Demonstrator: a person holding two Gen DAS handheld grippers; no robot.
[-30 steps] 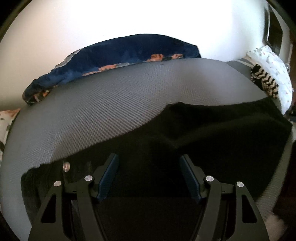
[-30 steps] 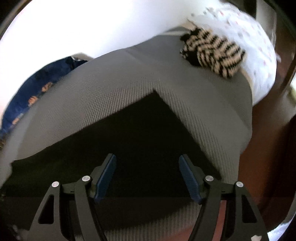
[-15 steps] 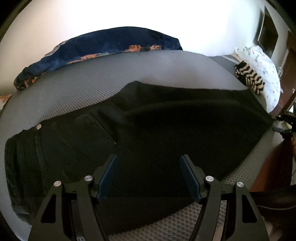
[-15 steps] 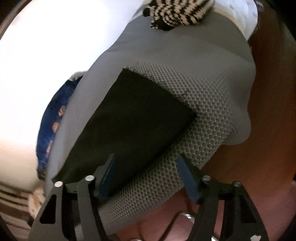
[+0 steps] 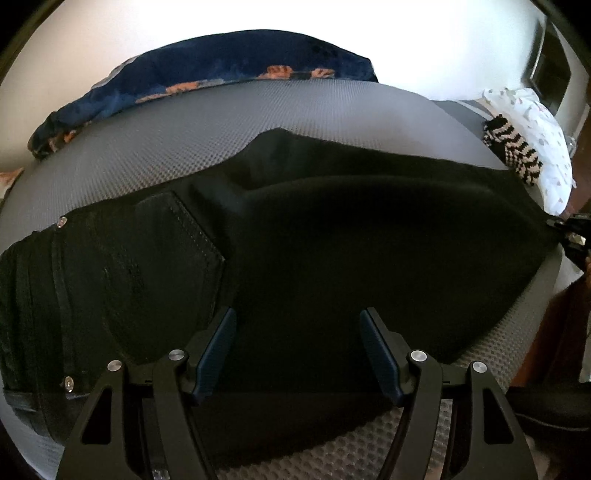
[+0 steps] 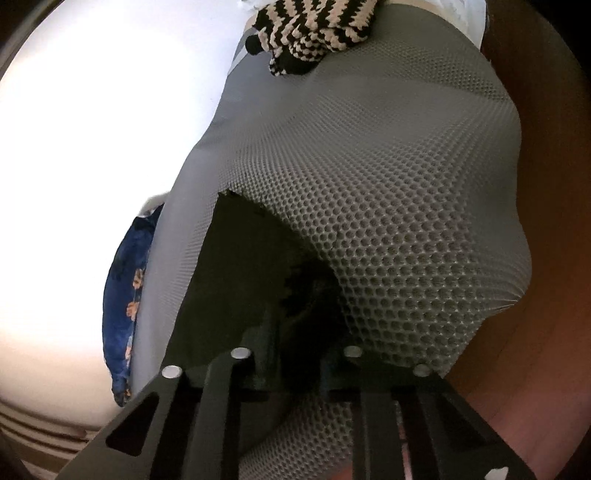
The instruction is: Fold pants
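Observation:
Black pants (image 5: 332,258) lie flat across a grey mesh mattress (image 5: 221,125), waistband and back pocket at the left, legs running to the right. My left gripper (image 5: 297,347) is open above the middle of the pants, near the front edge. My right gripper (image 6: 295,354) is shut on the hem end of the pants (image 6: 236,266) at the mattress's right end (image 6: 388,221). It also shows in the left wrist view (image 5: 570,230) at the far right edge, on the leg end.
A dark blue floral blanket (image 5: 221,70) lies along the far edge by the white wall. A black-and-cream striped knit (image 6: 314,29) and a white pillow (image 5: 543,147) sit at the right end. Brown floor (image 6: 546,184) lies beyond the mattress.
The right gripper has come down onto the leg end and closed on it. The left gripper pulled back a little, so more of the pants shows.

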